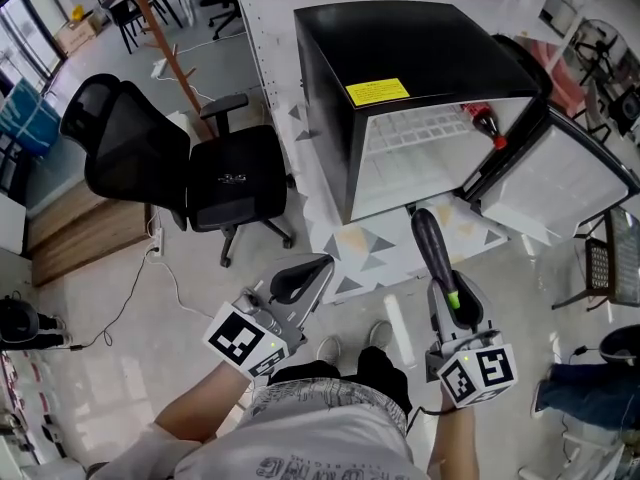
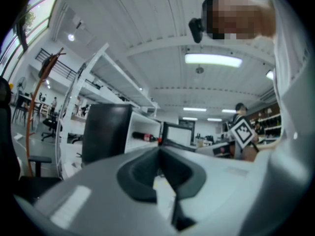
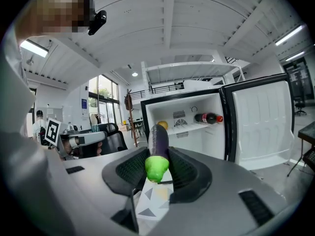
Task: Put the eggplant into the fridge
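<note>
Findings, left to right.

1. A black office chair (image 1: 170,168) stands at far left. Only the head view shows all of it.
2. The left gripper (image 1: 300,280) is held out level over the floor. Its own view shows the jaws brought together at the tips with nothing between them.
3. The left gripper view shows the fridge (image 2: 106,132) from its dark side wall. A cola bottle (image 2: 145,136) lies on the shelf inside, and the right gripper's marker cube (image 2: 242,130) is at far right.
4. The fridge stands on a patterned mat (image 1: 370,243). From above, a yellow label (image 1: 377,92) shows on its black top. Neither gripper view shows the label.
5. The eggplant (image 1: 435,253) is clamped in the right gripper (image 1: 452,303), outside the fridge and in front of its open compartment. The right gripper view shows the jaws pressed on the green stem end (image 3: 156,168), with the purple body pointing at the shelves.
6. Only the right gripper view looks straight into the compartment. A round yellow item (image 3: 162,125) sits left of the bottle on the shelf. I cannot tell what it is.
7. The fridge door (image 1: 560,183) stands swung open at far right.
</note>
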